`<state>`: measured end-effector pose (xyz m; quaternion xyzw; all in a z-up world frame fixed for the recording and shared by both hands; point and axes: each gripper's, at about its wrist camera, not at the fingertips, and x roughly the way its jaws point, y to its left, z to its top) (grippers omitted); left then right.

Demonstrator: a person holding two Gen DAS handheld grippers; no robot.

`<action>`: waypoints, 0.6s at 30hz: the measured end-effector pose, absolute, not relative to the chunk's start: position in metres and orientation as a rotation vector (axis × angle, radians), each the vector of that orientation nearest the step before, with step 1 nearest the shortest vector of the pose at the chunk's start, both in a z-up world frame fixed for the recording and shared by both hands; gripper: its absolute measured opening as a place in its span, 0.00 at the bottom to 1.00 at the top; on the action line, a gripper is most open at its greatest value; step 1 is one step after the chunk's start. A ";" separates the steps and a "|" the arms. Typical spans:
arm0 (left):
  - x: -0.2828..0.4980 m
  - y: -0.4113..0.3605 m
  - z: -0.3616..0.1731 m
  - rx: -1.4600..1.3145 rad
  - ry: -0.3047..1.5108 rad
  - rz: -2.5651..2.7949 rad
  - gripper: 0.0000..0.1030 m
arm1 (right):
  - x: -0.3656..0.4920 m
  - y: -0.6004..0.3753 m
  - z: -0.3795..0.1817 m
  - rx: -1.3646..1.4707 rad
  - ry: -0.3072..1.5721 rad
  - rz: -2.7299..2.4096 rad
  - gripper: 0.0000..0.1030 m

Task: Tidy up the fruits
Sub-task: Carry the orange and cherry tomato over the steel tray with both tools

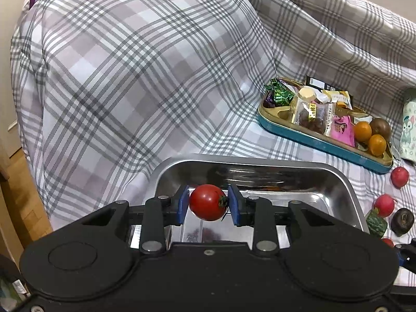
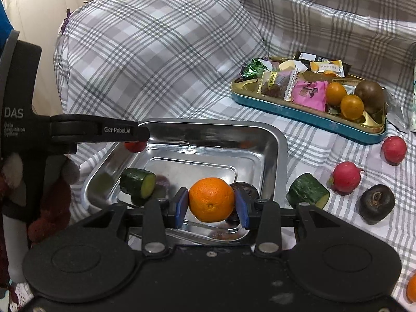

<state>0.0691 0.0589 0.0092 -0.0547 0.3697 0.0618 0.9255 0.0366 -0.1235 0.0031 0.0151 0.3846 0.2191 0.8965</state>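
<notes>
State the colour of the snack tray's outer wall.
Teal snack tray wall, clearest in right wrist view.

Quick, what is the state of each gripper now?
Left gripper: closed, holding the red tomato.
Right gripper: closed, holding the orange.

There is one red tomato [image 1: 207,202] and one big orange [image 2: 211,199]. There are two cucumber pieces [image 2: 137,183] [image 2: 306,190], two pink-red radishes [image 2: 347,174] [image 2: 393,149], two dark round fruits [image 2: 376,203] [image 2: 244,189], two small orange fruits [image 2: 336,93] [image 2: 352,106] and one brown kiwi [image 2: 370,93]. There is one shiny metal tray [image 2: 282,143] and one blue snack tray [image 2: 306,115].
</notes>
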 end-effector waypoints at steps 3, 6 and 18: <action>0.069 0.061 0.010 -0.126 0.758 0.126 0.40 | 0.038 -0.124 0.002 0.037 0.806 0.451 0.41; 0.067 0.062 0.011 -0.135 0.752 0.130 0.40 | 0.041 -0.125 0.000 0.043 0.814 0.448 0.42; 0.067 0.058 0.010 -0.097 0.750 0.136 0.40 | 0.038 -0.129 0.005 0.055 0.788 0.446 0.42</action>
